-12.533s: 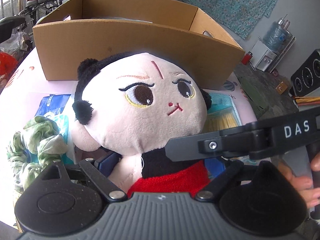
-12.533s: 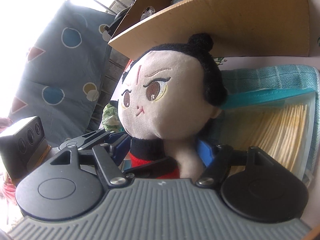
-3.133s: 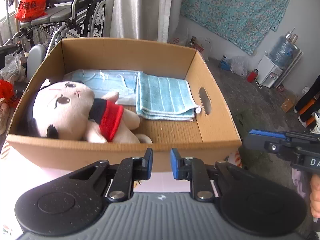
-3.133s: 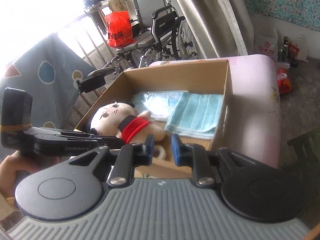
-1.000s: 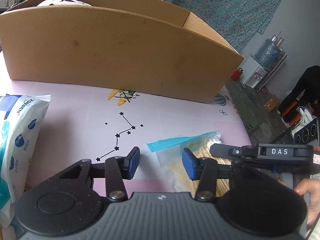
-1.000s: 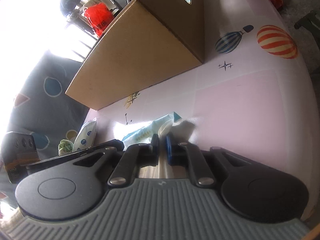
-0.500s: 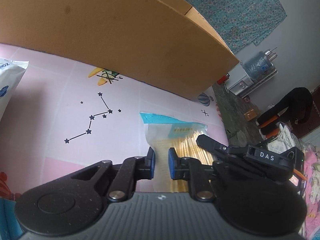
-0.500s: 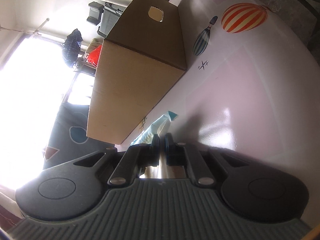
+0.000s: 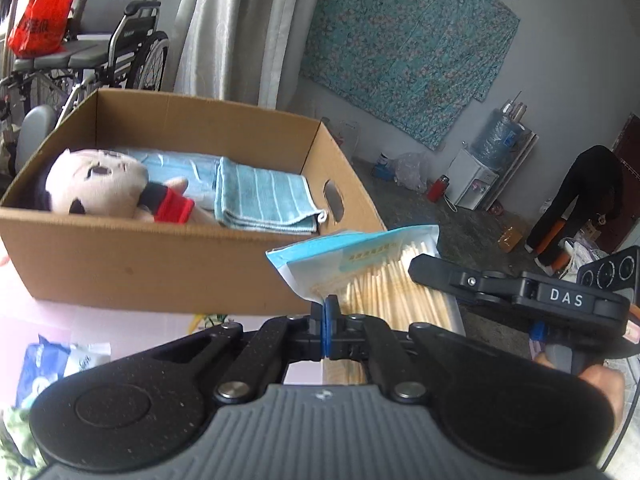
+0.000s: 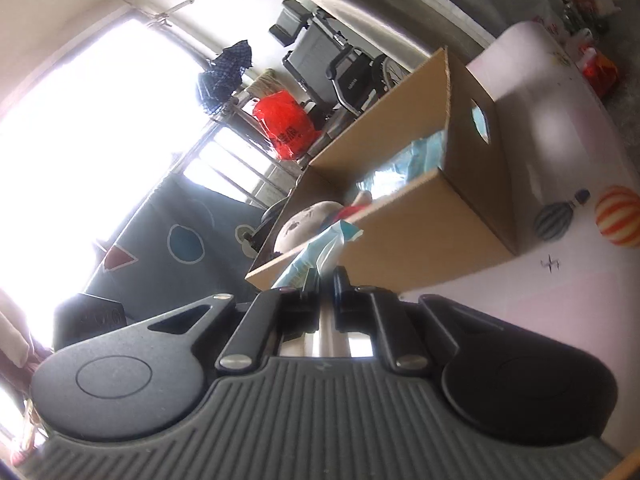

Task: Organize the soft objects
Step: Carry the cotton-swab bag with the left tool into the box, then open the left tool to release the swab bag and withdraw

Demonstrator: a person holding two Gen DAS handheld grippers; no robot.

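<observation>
A clear bag of cotton swabs with a blue top strip hangs in the air in front of the cardboard box. My left gripper is shut on the bag's lower left edge. The right gripper reaches in from the right and pinches the bag's other side. In the right wrist view that gripper is shut on the bag, whose crumpled blue top sticks up. Inside the box lie a plush doll, a folded blue towel and a pale blue pack behind them.
A blue and white tissue pack and a green scrunchie lie on the pink table at the lower left. A wheelchair stands beyond the box. A person in black bends over at the far right.
Both grippers have lifted the swab bag off the table, up to about the box's rim. The left jaws have pinched fully shut on the bag's edge. The box's inside has come into view.
</observation>
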